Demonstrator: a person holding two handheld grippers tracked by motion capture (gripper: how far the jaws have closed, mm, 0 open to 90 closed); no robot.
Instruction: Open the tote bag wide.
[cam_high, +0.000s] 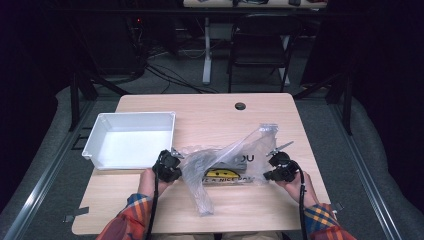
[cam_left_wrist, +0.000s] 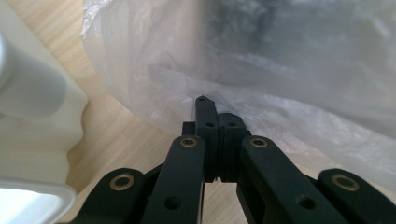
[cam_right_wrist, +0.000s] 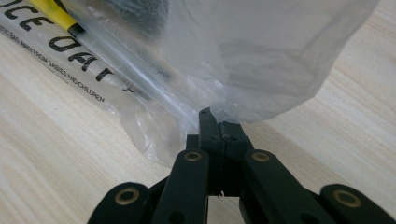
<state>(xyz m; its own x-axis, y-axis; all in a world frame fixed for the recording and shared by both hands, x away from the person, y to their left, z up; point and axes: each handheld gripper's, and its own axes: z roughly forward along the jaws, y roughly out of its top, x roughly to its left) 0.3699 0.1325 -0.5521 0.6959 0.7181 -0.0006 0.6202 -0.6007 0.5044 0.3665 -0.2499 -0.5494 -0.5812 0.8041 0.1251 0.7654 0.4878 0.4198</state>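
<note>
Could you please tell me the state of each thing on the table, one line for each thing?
Plastic bag: clear, crumpled, lying on the table, pulled up at its right side, pinched at both ends.
White bin: upright, open on top, empty.
Left gripper: jaws shut on the bag's edge.
Right gripper: jaws shut on the bag's edge.
Table: light wood, carries the bin and bag.

"AWAY FROM BABIES AND CHILDREN", plastic bag (cam_right_wrist: 93, 70)

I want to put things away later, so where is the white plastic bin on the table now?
In the high view, the white rectangular plastic bin sits on the left part of the wooden table, just beyond the left hand-held gripper and left of the clear plastic bag.
</note>
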